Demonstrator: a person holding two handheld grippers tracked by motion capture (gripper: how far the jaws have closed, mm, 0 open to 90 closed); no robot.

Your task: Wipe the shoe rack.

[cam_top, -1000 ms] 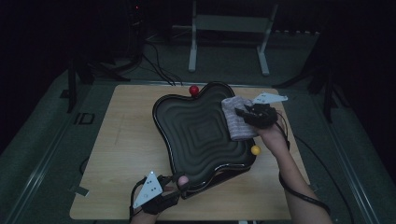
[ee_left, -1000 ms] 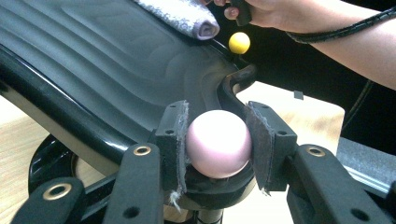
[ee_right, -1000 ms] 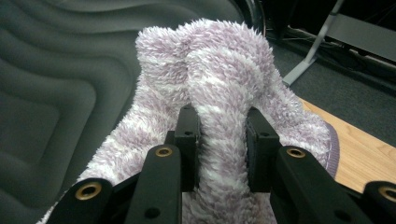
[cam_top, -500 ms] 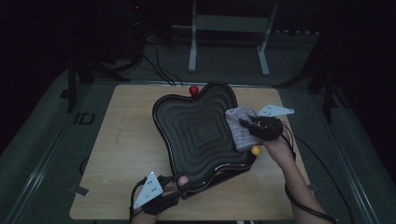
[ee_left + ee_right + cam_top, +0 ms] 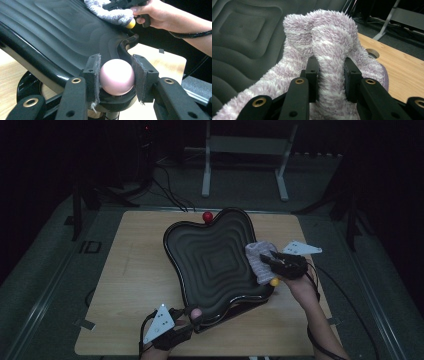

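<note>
High view: one black wavy tray (image 5: 210, 260), one fuzzy cloth (image 5: 260, 261), three knobs on the tray rim.
Right gripper (image 5: 280, 265) clamped on the cloth at the tray's 3 o'clock edge; left gripper (image 5: 172, 332) clenched on the pink knob (image 5: 117, 77) at 6 o'clock. Red knob (image 5: 206, 216) at 12, yellow knob (image 5: 274, 281) about 4, just beside the cloth, possibly touching; too dim to tell. Bare wooden table (image 5: 135, 270) runs wide at 9 o'clock, narrower at 3.
</note>
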